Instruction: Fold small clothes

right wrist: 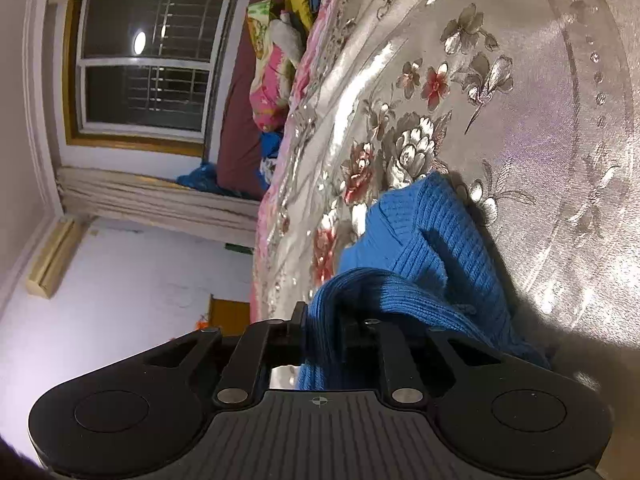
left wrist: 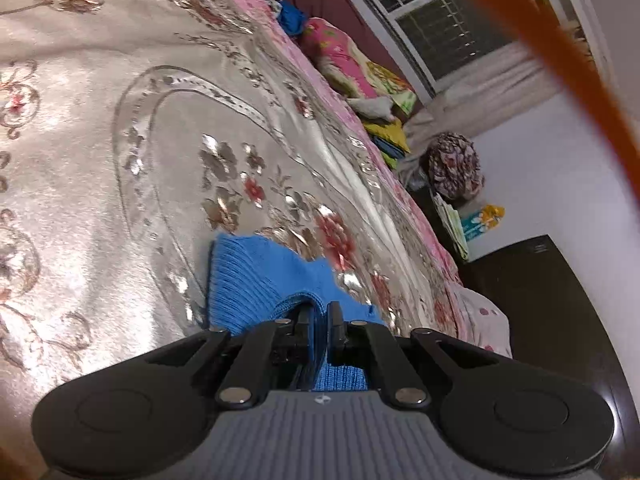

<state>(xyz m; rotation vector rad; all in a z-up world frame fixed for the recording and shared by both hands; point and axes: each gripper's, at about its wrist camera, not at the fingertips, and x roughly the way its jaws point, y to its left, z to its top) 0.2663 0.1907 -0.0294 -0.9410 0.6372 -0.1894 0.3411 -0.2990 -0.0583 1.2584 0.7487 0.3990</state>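
Both grippers — left gripper (left wrist: 318,314), right gripper (right wrist: 320,316) — seemingly pinching blue knit garment (left wrist: 256,276) between them.

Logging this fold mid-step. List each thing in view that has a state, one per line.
left gripper: shut on the blue knit garment
right gripper: shut on the blue knit garment
blue knit garment: bunched, partly lifted, the rest lying on the bedspread
bedspread: spread out, lightly wrinkled
window: appears closed, dark outside
curtain: drawn aside
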